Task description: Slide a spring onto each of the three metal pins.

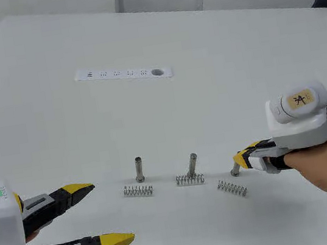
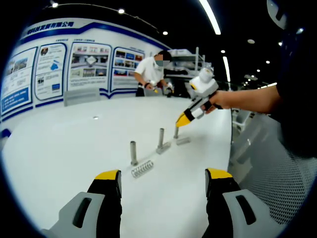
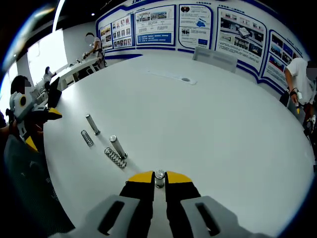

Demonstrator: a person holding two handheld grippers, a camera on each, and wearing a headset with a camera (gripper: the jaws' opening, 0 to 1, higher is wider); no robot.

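Pinching rightmost pin (image 1: 235, 171), right gripper (image 3: 159, 179).

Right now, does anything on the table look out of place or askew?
Nothing damaged or spilled. The right spring lies askew to the left spring and middle spring, all loose on the table. The right gripper is shut on the right pin.

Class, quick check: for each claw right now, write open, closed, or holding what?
Left claw: open, holding nothing.
Right claw: closed on the metal pin standing on the table.
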